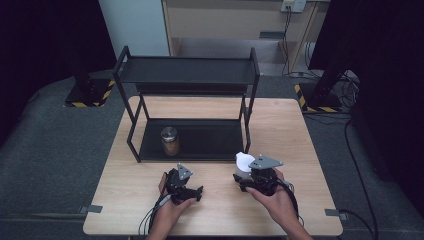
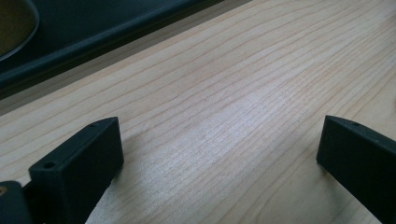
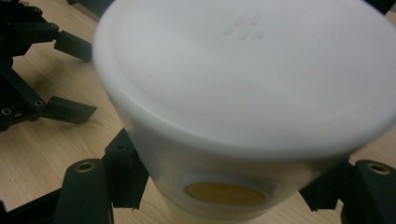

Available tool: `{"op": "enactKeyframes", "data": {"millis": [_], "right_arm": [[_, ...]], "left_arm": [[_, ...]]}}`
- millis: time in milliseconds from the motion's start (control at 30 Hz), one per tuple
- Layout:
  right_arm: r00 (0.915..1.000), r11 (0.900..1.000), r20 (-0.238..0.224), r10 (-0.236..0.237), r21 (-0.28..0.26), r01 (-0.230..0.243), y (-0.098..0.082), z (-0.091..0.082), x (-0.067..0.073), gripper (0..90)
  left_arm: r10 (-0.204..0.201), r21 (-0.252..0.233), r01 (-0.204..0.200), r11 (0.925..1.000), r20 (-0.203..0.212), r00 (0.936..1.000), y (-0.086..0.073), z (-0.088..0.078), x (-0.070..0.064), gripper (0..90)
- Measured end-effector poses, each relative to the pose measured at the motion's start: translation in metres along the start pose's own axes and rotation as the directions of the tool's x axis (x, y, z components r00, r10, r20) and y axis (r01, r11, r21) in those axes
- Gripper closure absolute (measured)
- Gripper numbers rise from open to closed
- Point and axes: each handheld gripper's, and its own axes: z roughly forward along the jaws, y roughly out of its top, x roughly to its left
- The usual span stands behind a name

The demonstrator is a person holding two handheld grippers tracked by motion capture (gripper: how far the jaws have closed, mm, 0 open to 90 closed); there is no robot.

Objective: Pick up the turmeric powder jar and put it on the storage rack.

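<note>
My right gripper (image 1: 246, 176) is shut on a white lidded jar (image 1: 243, 165), held just in front of the black shelf rack (image 1: 186, 75). In the right gripper view the white jar (image 3: 243, 93) looms close between my two black jaws, with a yellow oval label low on its side. A glass jar with a metal lid and brown contents (image 1: 170, 141) stands on the rack's lower shelf (image 1: 210, 142). My left gripper (image 1: 196, 192) rests low over the wooden table (image 1: 125, 195), open; in the left gripper view its jaws stand wide apart over bare wood (image 2: 219, 135).
The rack's upper shelf (image 1: 190, 70) stands above the lower one on thin black posts. The lower shelf's front edge (image 2: 93, 42) runs close to my left gripper. Cables trail from both grippers toward the table's near edge. Grey carpet surrounds the table.
</note>
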Motion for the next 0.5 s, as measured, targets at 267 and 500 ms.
{"op": "enactKeyframes", "data": {"millis": [267, 500], "right_arm": [[0.9999, 1.000, 0.005, 0.009, 0.006, -0.009, 0.007, 0.009, 0.008, 31.9], [0.9999, 1.000, 0.005, 0.016, 0.012, -0.016, 0.015, 0.019, 0.016, 31.9]], "left_arm": [[0.001, 0.001, -0.001, 1.0000, 0.001, 1.0000, 0.000, 0.000, 0.000, 0.0], [0.001, 0.000, -0.001, 1.0000, 0.001, 1.0000, 0.000, 0.000, 0.000, 0.0]]}}
